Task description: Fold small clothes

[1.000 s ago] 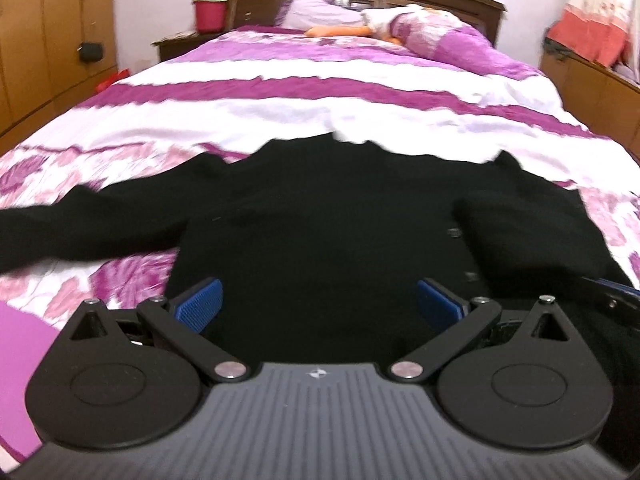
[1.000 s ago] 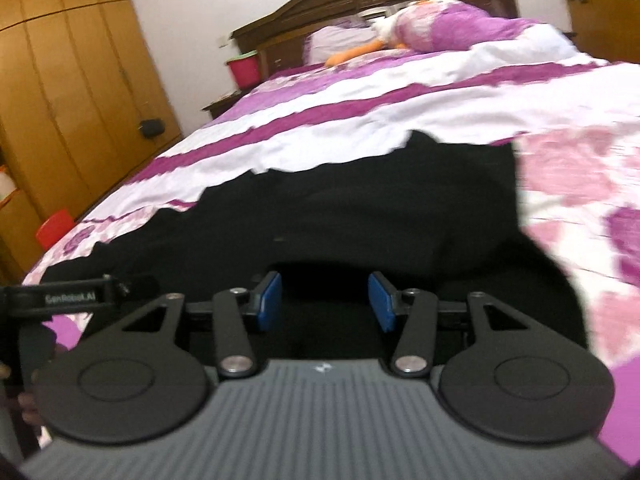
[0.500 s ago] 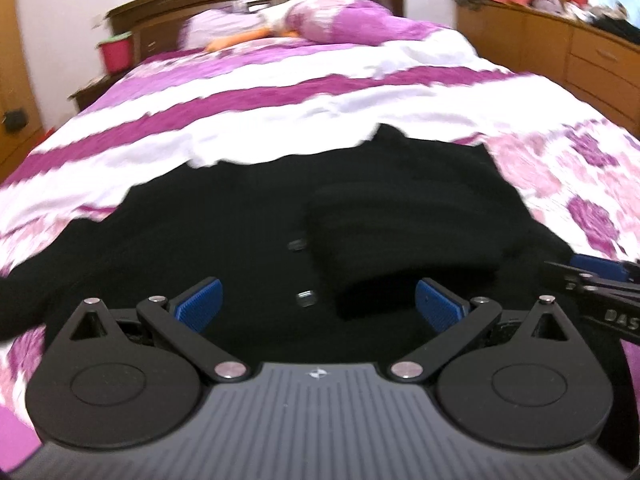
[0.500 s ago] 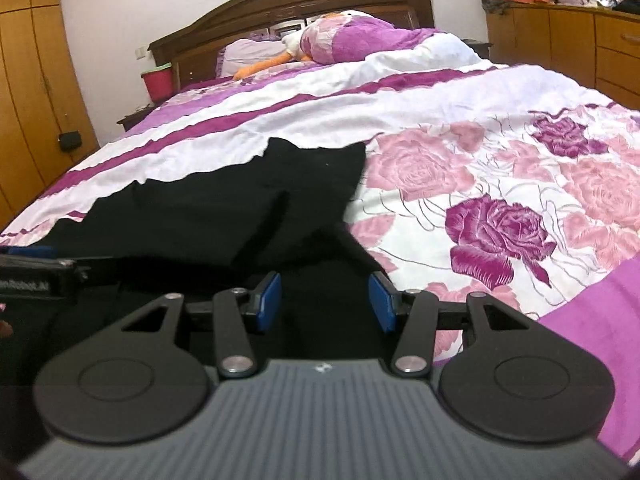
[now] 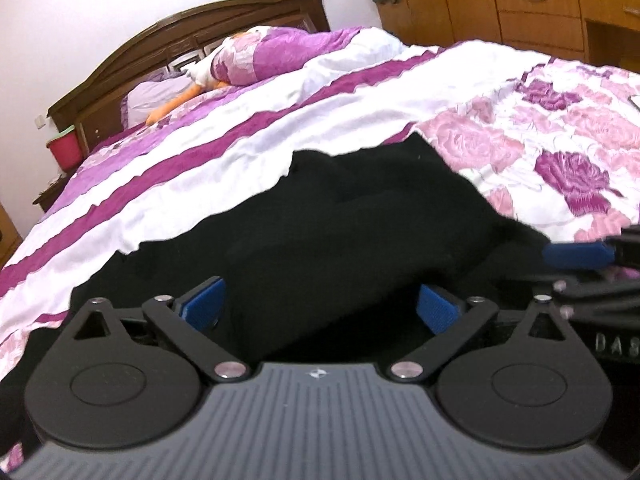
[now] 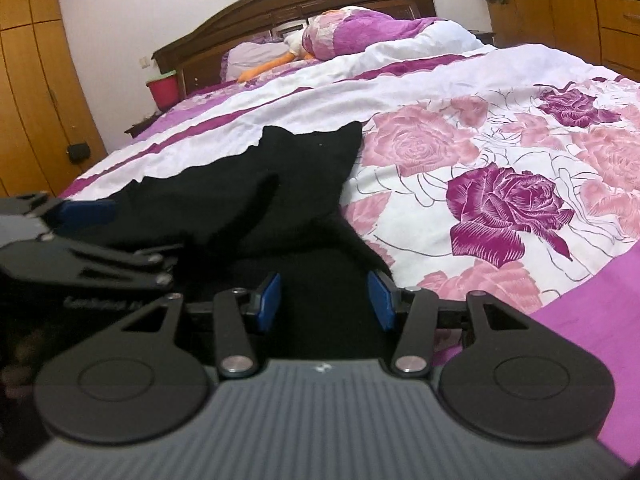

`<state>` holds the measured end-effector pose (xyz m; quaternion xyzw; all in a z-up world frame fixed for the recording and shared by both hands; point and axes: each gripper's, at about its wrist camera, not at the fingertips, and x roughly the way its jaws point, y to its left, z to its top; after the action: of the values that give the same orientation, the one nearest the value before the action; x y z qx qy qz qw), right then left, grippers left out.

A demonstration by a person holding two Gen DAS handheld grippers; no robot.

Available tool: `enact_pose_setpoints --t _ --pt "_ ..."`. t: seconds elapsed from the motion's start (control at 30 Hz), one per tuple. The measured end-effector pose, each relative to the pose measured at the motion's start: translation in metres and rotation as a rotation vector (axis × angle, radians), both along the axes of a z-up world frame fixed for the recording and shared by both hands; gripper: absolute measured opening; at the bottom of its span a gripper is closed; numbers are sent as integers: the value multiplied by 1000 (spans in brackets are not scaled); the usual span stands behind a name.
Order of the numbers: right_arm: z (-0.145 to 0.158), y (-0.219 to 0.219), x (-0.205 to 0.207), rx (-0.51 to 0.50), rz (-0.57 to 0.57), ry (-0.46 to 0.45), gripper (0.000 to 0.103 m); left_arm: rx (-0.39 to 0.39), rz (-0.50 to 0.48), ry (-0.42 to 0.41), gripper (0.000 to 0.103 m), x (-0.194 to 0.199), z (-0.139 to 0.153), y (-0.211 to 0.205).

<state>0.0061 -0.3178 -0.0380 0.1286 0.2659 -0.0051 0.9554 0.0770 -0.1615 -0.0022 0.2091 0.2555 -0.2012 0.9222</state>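
A black buttoned garment lies spread on the bed, with one side folded over onto itself; it also shows in the right wrist view. My left gripper is open, low over the garment's near edge, black cloth between its blue pads. My right gripper is open too, over the garment's near right corner, with cloth lying between its pads. Each gripper shows at the edge of the other's view: the right one and the left one.
The bed has a purple, white and pink floral cover. A dark wooden headboard and pillows stand at the far end. A wooden dresser is to the right, a wardrobe to the left, a red bin beside the headboard.
Both views have swung to the right along the garment's near edge. The left sleeve has left the left view. Both grippers stay open.
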Motion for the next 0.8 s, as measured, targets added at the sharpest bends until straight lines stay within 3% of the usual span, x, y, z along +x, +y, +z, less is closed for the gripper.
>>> enact_pose_setpoints --t 0.1,0.17,0.23,0.27,0.43,0.57,0.7,0.8 --pt "-1 5 0 -35 7 -7 50 14 -17 -23 77 5 -2 -6" --pt "-3 6 0 -44 8 -11 50 2 -15 -13 39 10 -2 -9" --pt "-4 6 0 -40 7 -12 50 -62 3 21 21 14 1 -3" --pt "-4 5 0 -37 8 -12 50 -106 17 23 17 14 6 3" --pt "-4 5 -1 -36 9 -14 50 -269 174 -27 16 8 33 48" --pt "-4 7 0 -52 9 -13 50 -325 337 -41 17 4 41 95" --pt "-4 9 0 -60 6 -11 51 -325 420 40 18 6 28 138" --pt "-3 11 0 -76 5 -7 51 -372 467 129 31 6 12 166"
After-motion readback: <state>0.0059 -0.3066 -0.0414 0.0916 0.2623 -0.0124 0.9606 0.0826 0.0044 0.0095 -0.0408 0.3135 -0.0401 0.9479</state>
